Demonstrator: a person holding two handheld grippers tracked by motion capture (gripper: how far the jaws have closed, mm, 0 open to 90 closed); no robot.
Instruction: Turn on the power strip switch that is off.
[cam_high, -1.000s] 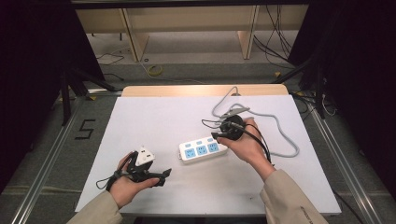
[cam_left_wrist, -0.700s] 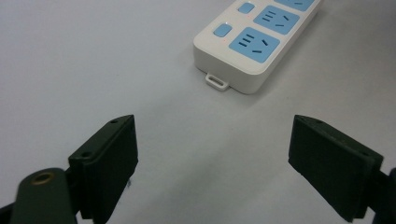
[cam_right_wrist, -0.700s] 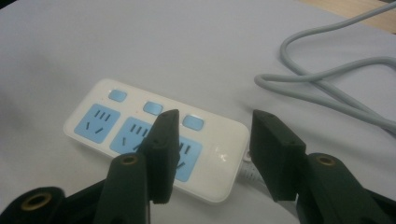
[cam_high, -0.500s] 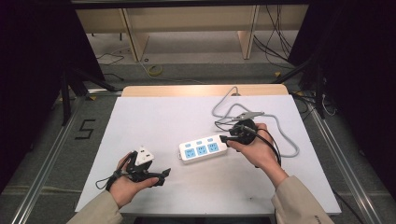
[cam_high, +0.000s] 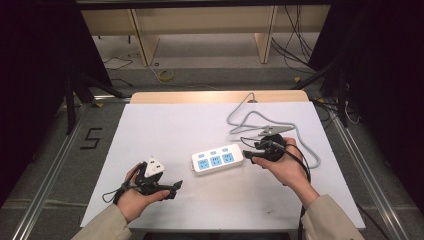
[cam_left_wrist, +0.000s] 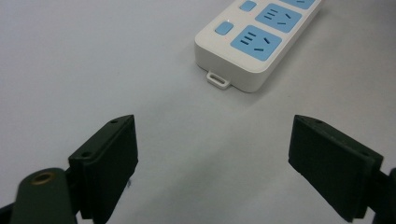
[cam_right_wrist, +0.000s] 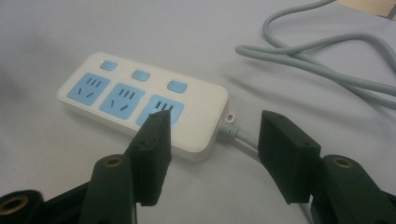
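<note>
A white power strip (cam_high: 217, 159) with three blue sockets lies flat on the white table (cam_high: 175, 125), and its grey cable (cam_high: 300, 137) loops off to the right. My right gripper (cam_high: 248, 156) is open at the strip's cable end. In the right gripper view the jaws of this gripper (cam_right_wrist: 212, 140) have just been opening; the strip (cam_right_wrist: 140, 105) and its cable stub (cam_right_wrist: 231, 126) lie beyond them, unpressed. My left gripper (cam_high: 172, 187) rests near the front left, open and holding nothing. In the left gripper view its jaws (cam_left_wrist: 212, 158) stand wide apart, with the strip (cam_left_wrist: 261, 37) ahead.
The cable (cam_right_wrist: 322, 60) curls across the right back of the table toward its far wooden edge (cam_high: 220, 96). Metal rails (cam_high: 50, 170) run along both sides. Bare white surface lies left of the strip and along the front.
The right hand has drawn a little to the right and nearer, away from the strip's end, with its jaws spreading. The left hand and the strip have stayed put.
</note>
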